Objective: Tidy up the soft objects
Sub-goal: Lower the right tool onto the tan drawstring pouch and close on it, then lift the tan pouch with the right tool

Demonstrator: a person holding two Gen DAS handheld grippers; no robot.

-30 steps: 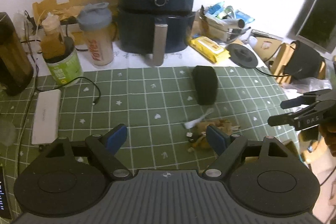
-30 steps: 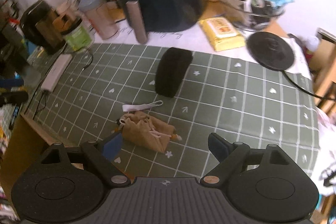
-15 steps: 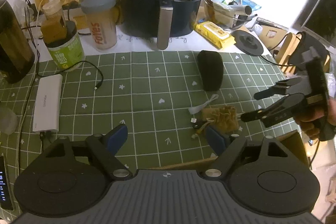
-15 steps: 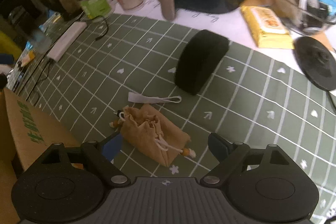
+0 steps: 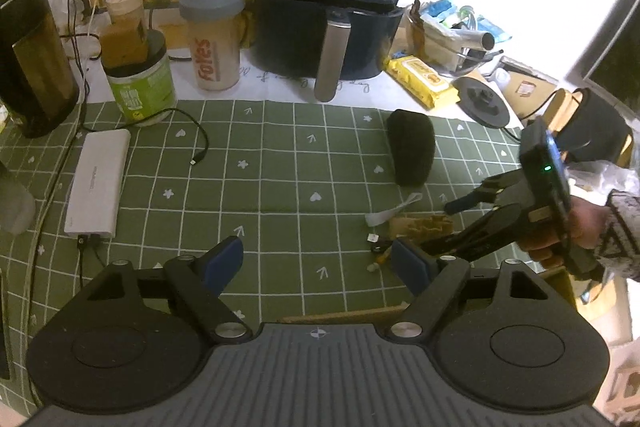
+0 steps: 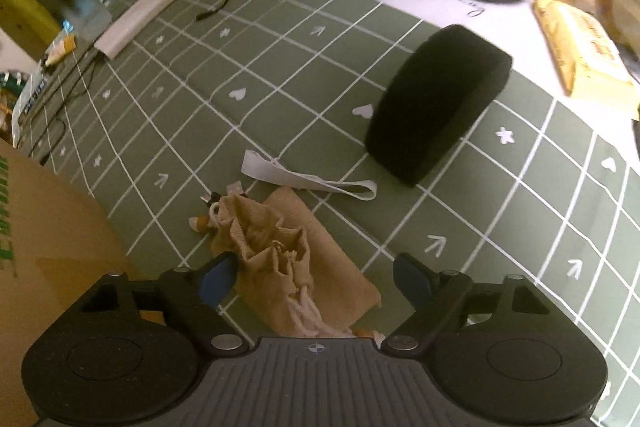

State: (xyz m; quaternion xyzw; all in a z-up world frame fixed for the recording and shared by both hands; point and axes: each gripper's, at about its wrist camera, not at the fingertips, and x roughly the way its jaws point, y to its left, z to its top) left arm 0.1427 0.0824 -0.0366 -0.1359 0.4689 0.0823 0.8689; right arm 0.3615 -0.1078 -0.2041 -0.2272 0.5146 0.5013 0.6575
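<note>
A tan drawstring pouch [image 6: 292, 267] lies on the green checked mat [image 6: 280, 75], with a white strap [image 6: 308, 179] just beyond it. A black soft case [image 6: 436, 103] lies farther back. My right gripper [image 6: 316, 277] is open, its jaws either side of the pouch, low over it. In the left wrist view the pouch [image 5: 420, 225] sits at the mat's front right, the black case [image 5: 412, 151] behind it, and the right gripper [image 5: 452, 227] reaches it from the right. My left gripper [image 5: 318, 263] is open and empty above the mat's front edge.
A dark air fryer [image 5: 332, 15], a shaker bottle [image 5: 214, 39], a green tub [image 5: 140, 83] and a dark kettle [image 5: 32, 59] stand along the back. A white power bank [image 5: 98, 183] with a cable lies left. A cardboard box [image 6: 44, 259] stands at the table's front edge.
My right gripper has moved down and forward over the pouch, which now lies between its open jaws. My left gripper has drawn back and higher. Nothing was grasped.
</note>
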